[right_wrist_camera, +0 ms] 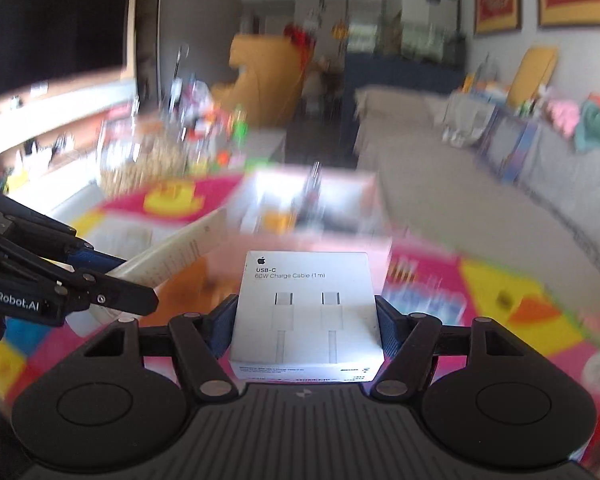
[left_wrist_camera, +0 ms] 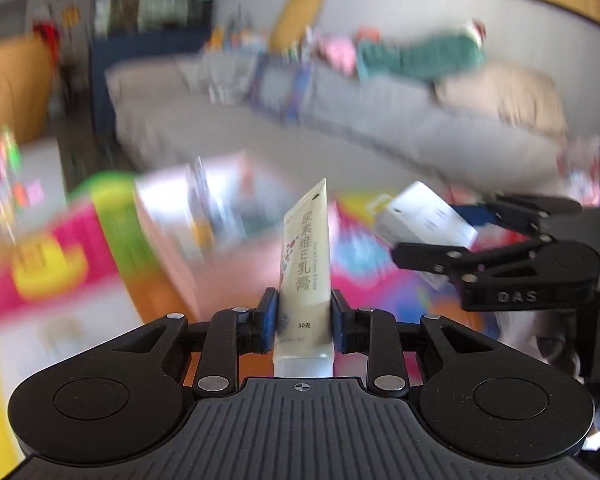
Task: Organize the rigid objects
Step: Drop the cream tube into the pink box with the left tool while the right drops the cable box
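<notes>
My left gripper (left_wrist_camera: 304,322) is shut on a cream tube of ointment (left_wrist_camera: 305,264) with Chinese print, held upright in the air, crimped end up. My right gripper (right_wrist_camera: 304,328) is shut on a white USB-C charge cable box (right_wrist_camera: 306,312), held flat. In the left wrist view the right gripper (left_wrist_camera: 452,236) shows at the right with the white box (left_wrist_camera: 424,220). In the right wrist view the left gripper (right_wrist_camera: 112,276) shows at the left with the tube (right_wrist_camera: 176,252). A pink open box (right_wrist_camera: 312,208) with items inside sits ahead on the colourful play mat (right_wrist_camera: 500,292); it also shows blurred in the left wrist view (left_wrist_camera: 196,216).
A grey sofa (left_wrist_camera: 340,128) with clothes and bags runs along the far wall. A low white table (right_wrist_camera: 172,144) with cluttered toys stands at the left, near a dark TV (right_wrist_camera: 52,24). The background is motion-blurred.
</notes>
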{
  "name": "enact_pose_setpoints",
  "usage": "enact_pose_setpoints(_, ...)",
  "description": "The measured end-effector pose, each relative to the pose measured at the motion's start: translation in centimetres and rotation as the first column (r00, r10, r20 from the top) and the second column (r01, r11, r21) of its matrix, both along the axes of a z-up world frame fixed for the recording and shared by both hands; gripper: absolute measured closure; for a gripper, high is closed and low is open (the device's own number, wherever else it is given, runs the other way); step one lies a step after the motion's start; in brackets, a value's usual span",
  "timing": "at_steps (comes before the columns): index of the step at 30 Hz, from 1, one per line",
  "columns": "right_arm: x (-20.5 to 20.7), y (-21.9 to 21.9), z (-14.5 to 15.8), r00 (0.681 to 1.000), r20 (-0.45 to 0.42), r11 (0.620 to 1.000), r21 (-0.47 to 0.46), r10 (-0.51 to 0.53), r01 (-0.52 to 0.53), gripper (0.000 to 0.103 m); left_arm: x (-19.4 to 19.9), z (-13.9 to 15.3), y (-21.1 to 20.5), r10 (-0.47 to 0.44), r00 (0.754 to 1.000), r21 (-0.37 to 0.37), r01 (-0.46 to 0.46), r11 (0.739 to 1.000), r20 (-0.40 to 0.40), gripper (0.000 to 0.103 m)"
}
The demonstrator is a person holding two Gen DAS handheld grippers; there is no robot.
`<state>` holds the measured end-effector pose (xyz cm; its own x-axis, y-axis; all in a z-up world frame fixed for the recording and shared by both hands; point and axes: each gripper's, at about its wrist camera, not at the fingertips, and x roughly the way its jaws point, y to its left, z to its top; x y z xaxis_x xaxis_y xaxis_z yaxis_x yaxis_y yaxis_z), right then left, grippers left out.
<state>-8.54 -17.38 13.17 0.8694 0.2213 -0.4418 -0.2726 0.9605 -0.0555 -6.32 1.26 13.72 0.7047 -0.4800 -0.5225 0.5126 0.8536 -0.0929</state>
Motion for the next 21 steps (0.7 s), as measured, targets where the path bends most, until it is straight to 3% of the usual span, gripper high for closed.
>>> enact_pose_setpoints(4,3.8,-0.2,3.8,0.990,0.126,0.997,0.052,-0.066,0.059,0.034,4.6,4.5,-0.3,0.057,0.994,-0.051,-0.052,0.997,0.098,0.072)
enact_pose_setpoints(8,9.5,0.0,5.3,0.986,0.149,0.993,0.105,-0.070,0.055,0.033,11.1,6.1,-0.4,0.087,0.994,-0.157,-0.075,0.985,0.072,0.072)
enact_pose_setpoints(10,12.4,0.0,5.1,0.988,0.137,0.992,0.117,-0.070,0.054,0.022,14.7,5.2,-0.6,0.064,0.998,-0.193,-0.065,0.979,-0.009,0.072)
enact_pose_setpoints(13,14.7,-0.5,3.9,0.990,0.080,0.985,0.136,-0.114,0.102,0.022,18.0,2.3,-1.2,0.118,0.989,-0.140,-0.131,0.982,-0.094,0.073)
enact_pose_setpoints(21,13.9,-1.6,-2.0,0.983,-0.076,0.980,0.090,-0.170,0.176,0.022,18.4,-3.8,-1.0,0.133,0.971,-0.039,-0.143,0.989,-0.198,0.073)
